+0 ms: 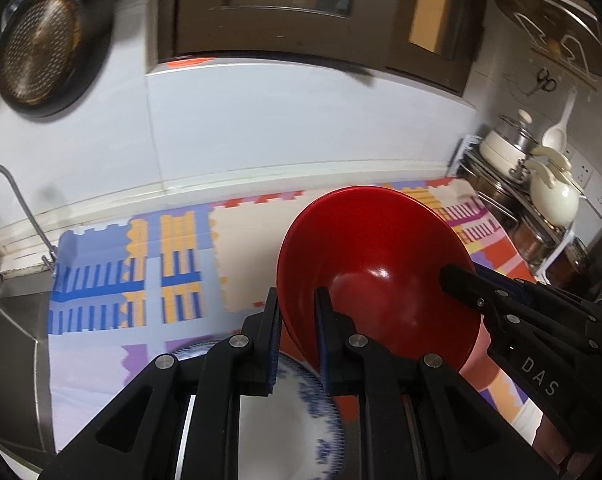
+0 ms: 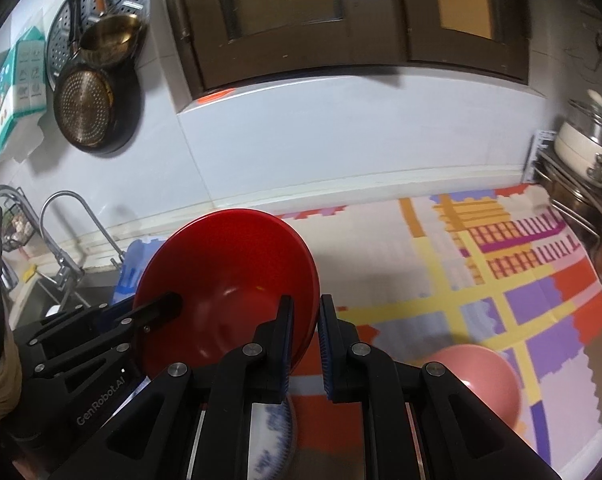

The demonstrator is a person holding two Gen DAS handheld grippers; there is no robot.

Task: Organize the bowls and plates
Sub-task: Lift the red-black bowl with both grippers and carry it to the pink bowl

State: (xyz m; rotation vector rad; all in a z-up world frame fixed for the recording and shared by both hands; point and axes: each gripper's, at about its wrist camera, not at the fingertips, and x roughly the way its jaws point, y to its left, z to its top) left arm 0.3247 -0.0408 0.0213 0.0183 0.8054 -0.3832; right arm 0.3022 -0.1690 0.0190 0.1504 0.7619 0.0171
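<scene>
A glossy red bowl (image 1: 377, 264) hangs tilted above the patterned mat, held by both grippers at opposite sides of its rim. My left gripper (image 1: 299, 314) is shut on the near-left rim, and the right gripper's finger (image 1: 461, 286) reaches into the bowl from the right. In the right wrist view, my right gripper (image 2: 305, 318) is shut on the red bowl (image 2: 229, 276) at its right rim, and the left gripper's finger (image 2: 161, 308) lies inside it. Below sit a blue-and-white plate (image 1: 301, 420) (image 2: 269, 432) and a pink bowl (image 2: 481, 376).
A colourful mat (image 2: 501, 280) covers the counter. A steel sink (image 1: 17, 344) and tap (image 2: 65, 224) lie to the left. A wire rack with pots and a white kettle (image 1: 549, 192) stands at the right. Pans (image 2: 89, 108) hang on the tiled wall.
</scene>
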